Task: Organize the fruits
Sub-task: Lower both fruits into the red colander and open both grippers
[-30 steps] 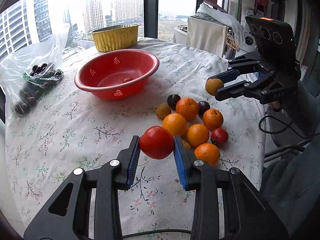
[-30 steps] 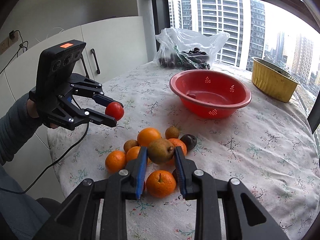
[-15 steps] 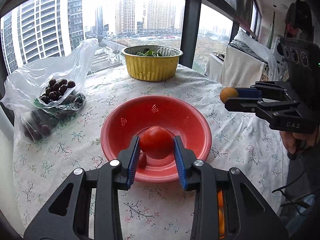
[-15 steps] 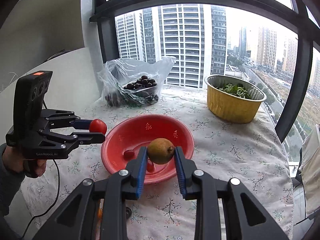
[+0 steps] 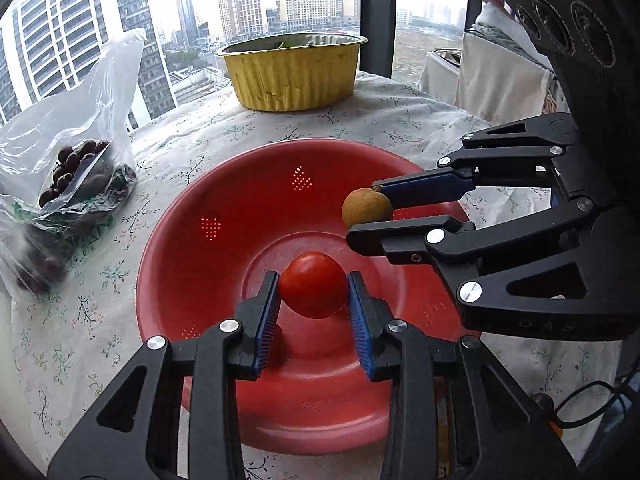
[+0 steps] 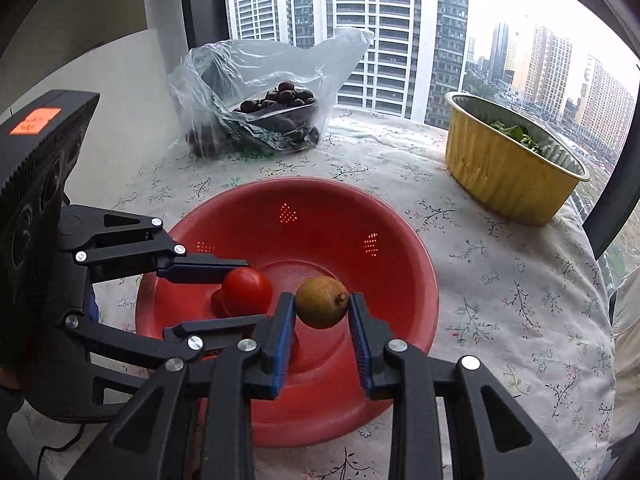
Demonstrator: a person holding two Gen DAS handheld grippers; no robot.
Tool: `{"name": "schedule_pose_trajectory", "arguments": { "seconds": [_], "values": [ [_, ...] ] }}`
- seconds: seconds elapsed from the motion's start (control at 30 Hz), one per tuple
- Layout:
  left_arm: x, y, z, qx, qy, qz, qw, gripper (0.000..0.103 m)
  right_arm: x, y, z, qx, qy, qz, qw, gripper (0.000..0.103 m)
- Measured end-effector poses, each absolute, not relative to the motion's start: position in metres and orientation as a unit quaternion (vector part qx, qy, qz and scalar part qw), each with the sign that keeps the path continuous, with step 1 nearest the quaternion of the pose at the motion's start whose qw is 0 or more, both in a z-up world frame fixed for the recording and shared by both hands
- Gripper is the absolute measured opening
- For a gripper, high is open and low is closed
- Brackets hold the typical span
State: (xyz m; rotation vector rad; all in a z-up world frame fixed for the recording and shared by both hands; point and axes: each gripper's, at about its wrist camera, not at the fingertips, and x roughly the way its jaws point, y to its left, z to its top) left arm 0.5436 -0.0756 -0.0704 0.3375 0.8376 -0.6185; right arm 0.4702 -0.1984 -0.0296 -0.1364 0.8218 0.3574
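Observation:
My left gripper (image 5: pixel 313 306) is shut on a red tomato (image 5: pixel 313 284) and holds it low over the middle of the red colander bowl (image 5: pixel 192 248). My right gripper (image 6: pixel 322 318) is shut on a brown kiwi-like fruit (image 6: pixel 322 301) and holds it over the same bowl (image 6: pixel 392 240). In the left wrist view the right gripper (image 5: pixel 370 210) and its brown fruit (image 5: pixel 367 208) hang over the bowl's right side. In the right wrist view the left gripper (image 6: pixel 240 292) and its tomato (image 6: pixel 248 291) are at the bowl's left. A small red fruit (image 6: pixel 217 303) lies in the bowl, mostly hidden.
A clear plastic bag of dark cherries (image 5: pixel 68 168) lies left of the bowl; it also shows in the right wrist view (image 6: pixel 264 108). A yellow foil tub with greens (image 5: pixel 292 72) stands behind the bowl near the window (image 6: pixel 508 164). A floral cloth (image 6: pixel 500 280) covers the round table.
Both grippers have moved forward and down from above the table to low over the red bowl, each still holding its fruit. The fruit pile has dropped out of view.

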Motion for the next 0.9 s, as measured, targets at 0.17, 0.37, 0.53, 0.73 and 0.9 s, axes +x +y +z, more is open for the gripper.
{"name": "schedule_pose_trajectory", "arguments": {
  "seconds": [0.17,0.37,0.53,0.73,0.9],
  "values": [
    [0.543,-0.071,-0.081,0.166,0.405,-0.29,0.851,0.032,0.483,-0.196,-0.041,-0.076,0.412,0.165,0.893,0.03],
    [0.543,-0.069,-0.084,0.166,0.406,-0.283,0.853,0.032,0.486,-0.195,-0.044,-0.085,0.415,0.161,0.891,0.03],
    [0.543,-0.069,-0.083,0.167,0.402,-0.274,0.857,0.043,0.486,-0.194,-0.045,-0.088,0.416,0.162,0.89,0.036],
    [0.543,-0.06,-0.078,0.152,0.4,-0.263,0.865,0.073,0.484,-0.198,-0.04,-0.087,0.408,0.155,0.896,0.048],
    [0.528,-0.051,-0.065,0.145,0.388,-0.267,0.87,0.08,0.466,-0.205,-0.025,-0.08,0.381,0.152,0.909,0.05]
  ]
}}
